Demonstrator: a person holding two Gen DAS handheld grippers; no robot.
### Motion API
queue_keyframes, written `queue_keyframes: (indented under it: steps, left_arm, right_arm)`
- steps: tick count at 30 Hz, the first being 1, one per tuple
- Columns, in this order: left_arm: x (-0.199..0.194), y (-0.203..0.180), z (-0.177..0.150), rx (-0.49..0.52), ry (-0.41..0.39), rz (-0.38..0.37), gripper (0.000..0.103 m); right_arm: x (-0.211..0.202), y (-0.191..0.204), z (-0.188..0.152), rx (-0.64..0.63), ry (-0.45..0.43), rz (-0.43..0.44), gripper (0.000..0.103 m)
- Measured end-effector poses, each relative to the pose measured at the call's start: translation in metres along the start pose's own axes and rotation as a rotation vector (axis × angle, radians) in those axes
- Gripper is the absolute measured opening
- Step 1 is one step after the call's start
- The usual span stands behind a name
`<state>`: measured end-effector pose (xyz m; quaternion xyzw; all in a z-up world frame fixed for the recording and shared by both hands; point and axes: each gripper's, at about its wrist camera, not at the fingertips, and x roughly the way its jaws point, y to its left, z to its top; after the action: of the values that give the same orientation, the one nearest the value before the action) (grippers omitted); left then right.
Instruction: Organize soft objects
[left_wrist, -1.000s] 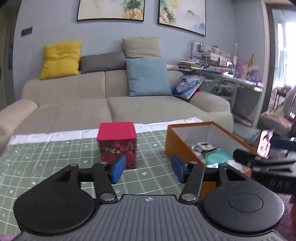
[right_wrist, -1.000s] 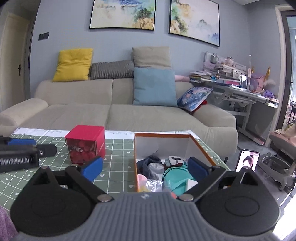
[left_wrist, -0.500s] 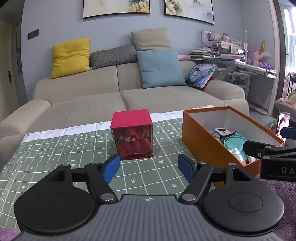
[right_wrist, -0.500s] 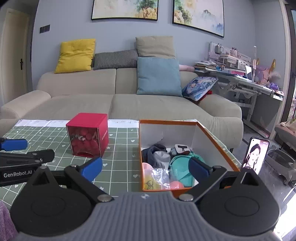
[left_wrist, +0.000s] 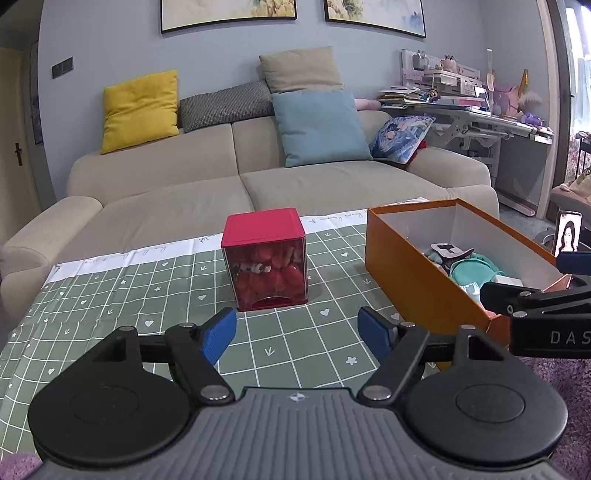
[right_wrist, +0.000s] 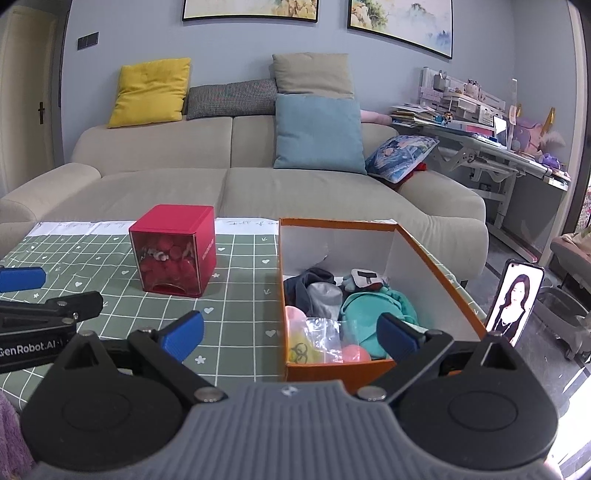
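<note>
A long beige sofa (right_wrist: 258, 184) runs along the grey wall, behind the orange box (right_wrist: 439, 273) that serves as the marker for everything else here. The table (left_wrist: 110, 295) under the box wears a green checked cloth, and the box sits toward its right end, open at the top, white inside. A desk (right_wrist: 480, 147) piled with papers and trinkets stands beyond the box, off to its right, past the sofa's arm. On the sofa, above and behind the box, lean a yellow cushion (right_wrist: 151, 90), a blue cushion (right_wrist: 317, 133) and a printed cushion (right_wrist: 400, 151). To the left of the box, apart from it on the cloth, stands a red cube-shaped container (left_wrist: 264, 258) with a clear front and red pieces inside. The soft things lie inside the box, heaped at its near end: a teal cloth bundle (right_wrist: 373, 306), dark and grey folded fabric (right_wrist: 314, 291), a small plush toy (right_wrist: 364, 278), pink balls (right_wrist: 354, 352) and a clear plastic bag (right_wrist: 325, 332). A phone (right_wrist: 515, 301) stands propped just right of the box. The right gripper (right_wrist: 290, 334) hovers at the box's near end, its jaws spread wide and gripping nothing. The left gripper (left_wrist: 297, 332) hangs over the cloth left of the box, its jaws opening with nothing between them.
</note>
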<state>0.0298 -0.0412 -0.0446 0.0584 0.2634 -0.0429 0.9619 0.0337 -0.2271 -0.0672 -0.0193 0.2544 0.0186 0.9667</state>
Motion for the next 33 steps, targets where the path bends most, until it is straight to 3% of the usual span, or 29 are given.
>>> queue_keyframes:
  steps: [33]
  left_arm:
    - [0.0019,0.0000,-0.0005,0.009,0.003,0.001,0.088]
  right_arm:
    - [0.0010,0.0005,-0.0002,0.002,0.005,0.004,0.098]
